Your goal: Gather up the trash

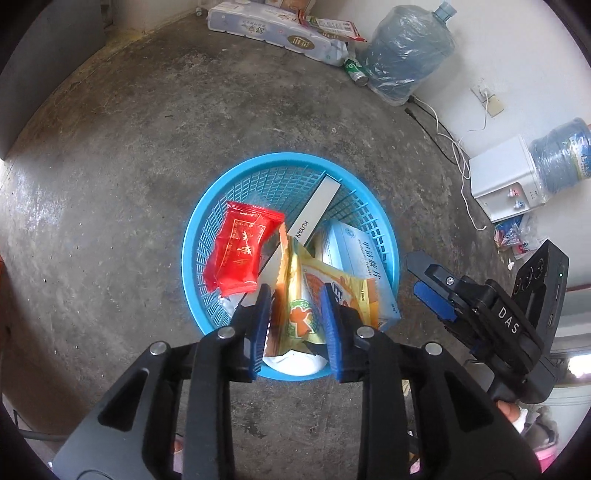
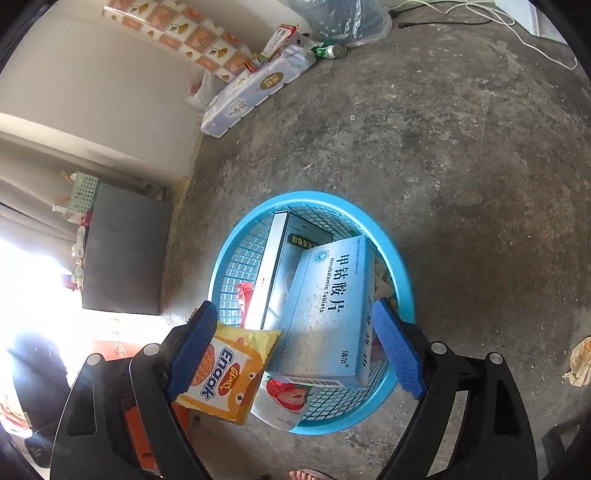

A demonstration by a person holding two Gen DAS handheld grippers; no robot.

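Observation:
A blue mesh basket (image 1: 295, 158) stands on the concrete floor and holds a red wrapper (image 1: 240, 251), a long grey box (image 1: 317, 210), a blue medicine box (image 1: 354, 254) and a yellow snack packet (image 1: 356, 293). My left gripper (image 1: 295, 317) hovers over its near side. A gold wrapper (image 1: 299, 314) stands loosely between the parted pads. My right gripper (image 2: 295, 347) is wide open above the basket (image 2: 402, 266). The yellow snack packet (image 2: 229, 373) lies against its left finger (image 2: 192, 347), not pinched. The medicine box (image 2: 325, 302) lies below. From the left wrist view, the right gripper (image 1: 419, 275) is at the basket's right.
Along the wall are a toilet-paper pack (image 1: 277, 29), a can (image 1: 356, 70), a wrapped water jug (image 1: 410, 51), cables (image 1: 454, 144) and a white dispenser (image 1: 502, 181). Litter (image 1: 513, 232) lies near it. A crumpled wrapper (image 2: 580, 362) lies right of the basket, and a dark cabinet (image 2: 125, 254) left.

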